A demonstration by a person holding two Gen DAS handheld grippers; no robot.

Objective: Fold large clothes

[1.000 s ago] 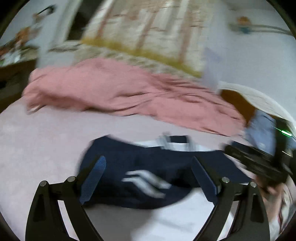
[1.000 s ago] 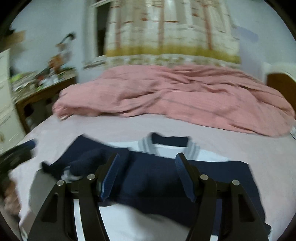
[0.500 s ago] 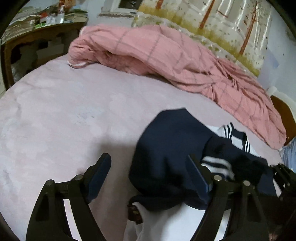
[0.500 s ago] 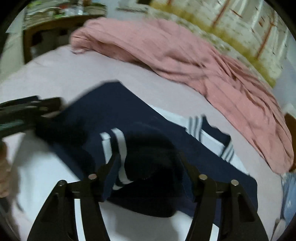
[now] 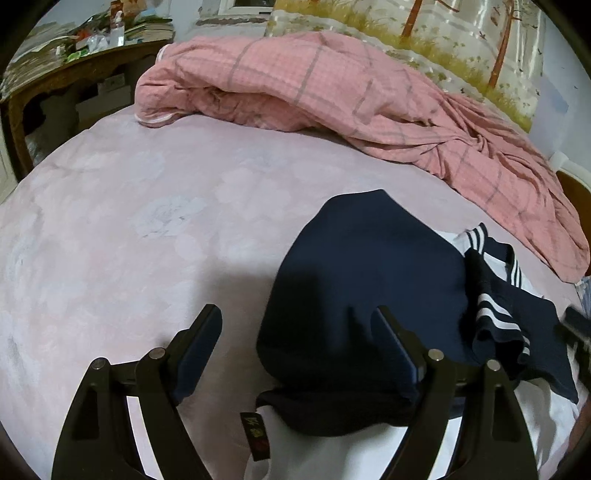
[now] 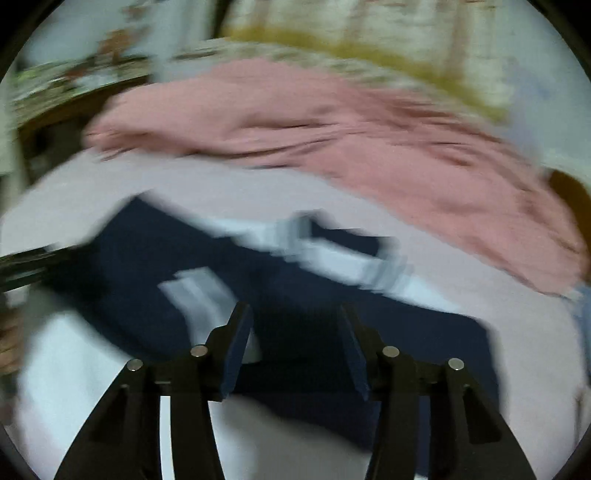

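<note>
A navy and white sweater [image 5: 369, 280] with white stripes on its sleeve and collar lies on the pale pink bed sheet [image 5: 129, 221]. A navy sleeve is folded across its body. My left gripper [image 5: 299, 317] is open just above the sweater's left edge and holds nothing. In the blurred right wrist view the sweater [image 6: 177, 258] lies in front, and my right gripper [image 6: 293, 314] is open above its navy lower part. The right gripper's tip shows at the right edge of the left wrist view [image 5: 578, 325].
A crumpled pink checked quilt [image 5: 332, 85] lies across the back of the bed. A brown wooden desk [image 5: 70, 77] with clutter stands at the left beyond the bed edge. A tree-print curtain [image 5: 443, 33] hangs behind. A wooden headboard [image 5: 572, 192] shows at the right.
The left gripper has moved closer to the sweater's left edge. The right gripper has swung, blurring its view, and its jaws have narrowed a little while staying open. The striped sleeve lies folded over the body.
</note>
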